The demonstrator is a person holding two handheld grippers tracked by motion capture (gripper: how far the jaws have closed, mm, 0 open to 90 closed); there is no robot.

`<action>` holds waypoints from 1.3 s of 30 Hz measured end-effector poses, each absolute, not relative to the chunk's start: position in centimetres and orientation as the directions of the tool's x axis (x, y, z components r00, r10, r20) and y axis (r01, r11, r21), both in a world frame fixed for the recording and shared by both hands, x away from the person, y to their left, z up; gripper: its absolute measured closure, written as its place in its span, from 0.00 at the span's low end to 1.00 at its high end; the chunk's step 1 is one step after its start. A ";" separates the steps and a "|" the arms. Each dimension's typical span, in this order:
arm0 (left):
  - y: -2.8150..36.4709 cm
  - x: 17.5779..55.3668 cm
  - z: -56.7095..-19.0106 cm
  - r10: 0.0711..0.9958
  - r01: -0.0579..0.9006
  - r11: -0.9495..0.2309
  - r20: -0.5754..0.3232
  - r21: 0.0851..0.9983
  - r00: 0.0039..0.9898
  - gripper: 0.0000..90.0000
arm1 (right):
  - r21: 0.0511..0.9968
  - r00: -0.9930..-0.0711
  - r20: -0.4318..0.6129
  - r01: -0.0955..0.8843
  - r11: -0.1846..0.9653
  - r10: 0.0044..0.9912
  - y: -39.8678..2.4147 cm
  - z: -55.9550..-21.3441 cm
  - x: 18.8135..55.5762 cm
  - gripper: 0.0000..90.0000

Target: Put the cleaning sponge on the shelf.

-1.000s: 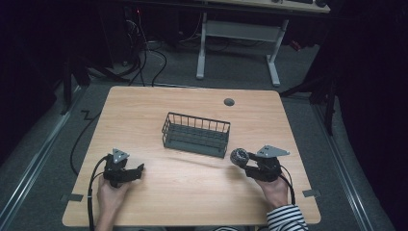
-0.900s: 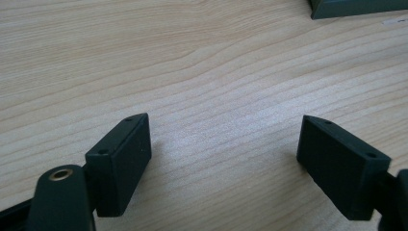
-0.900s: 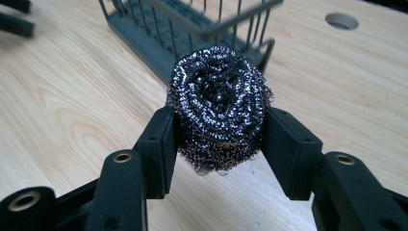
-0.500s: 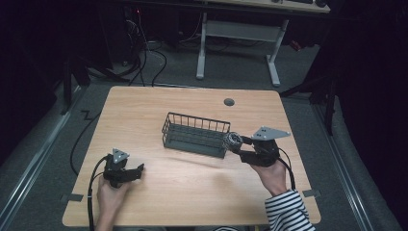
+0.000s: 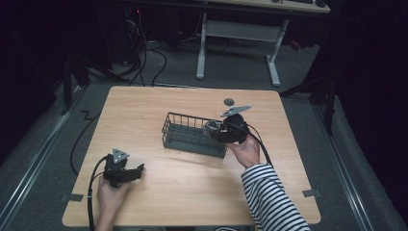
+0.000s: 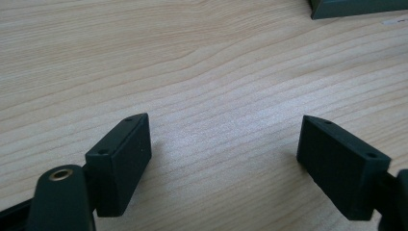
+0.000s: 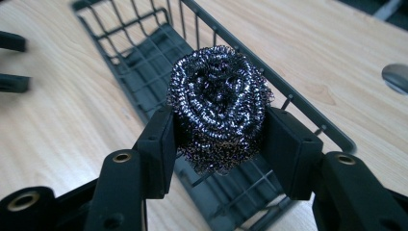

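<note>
A steel-wool scouring ball (image 7: 219, 103) is squeezed between the two black pads of my right gripper (image 7: 220, 139), which is shut on it. In the high view this gripper (image 5: 215, 130) hangs over the right end of the dark wire basket (image 5: 185, 139), with the scouring ball (image 5: 210, 129) above the basket's rim. The basket (image 7: 139, 57) stretches away beneath the ball in the right gripper view. My left gripper (image 5: 137, 172) rests low on the table near the front left corner. Its jaws stand wide apart over bare wood (image 6: 223, 139), nothing between them.
The wooden table (image 5: 144, 106) carries a small dark round disc (image 5: 229, 101) near its far edge, also seen as a disc (image 7: 397, 77) at the right. A corner of the basket (image 6: 356, 7) lies beyond the left gripper. Cables trail off the table's left side.
My right gripper has risen from the table's front right and moved left and away, carrying the scouring ball over the basket's right end. The left gripper has stayed put.
</note>
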State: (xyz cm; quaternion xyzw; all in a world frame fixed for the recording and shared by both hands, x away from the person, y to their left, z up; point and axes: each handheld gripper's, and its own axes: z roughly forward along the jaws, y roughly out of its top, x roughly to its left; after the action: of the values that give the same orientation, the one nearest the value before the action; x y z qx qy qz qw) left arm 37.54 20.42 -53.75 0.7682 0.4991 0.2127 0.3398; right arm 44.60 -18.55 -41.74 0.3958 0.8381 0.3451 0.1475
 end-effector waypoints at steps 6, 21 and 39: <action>20.4 37.5 -53.8 0.912 0.622 -0.271 -0.012 0.735 0.411 0.22 | 0.642 -0.621 0.001 0.602 0.476 0.784 -17.4 -42.9 46.3 0.52; 20.4 37.5 -53.8 0.911 0.622 -0.270 -0.013 0.735 0.411 0.22 | 0.653 -0.629 0.010 0.593 0.471 0.777 -17.6 -42.9 46.1 0.36; 20.4 37.5 -53.8 0.911 0.622 -0.270 -0.013 0.735 0.411 0.22 | 0.741 -0.602 0.026 0.548 0.388 0.798 -21.1 -40.0 42.4 0.43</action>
State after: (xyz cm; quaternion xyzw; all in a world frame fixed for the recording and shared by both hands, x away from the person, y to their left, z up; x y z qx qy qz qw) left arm 37.54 20.42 -53.75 0.7681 0.4992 0.2125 0.3401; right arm 42.38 -21.09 -39.97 0.4126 0.8156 0.3684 0.1701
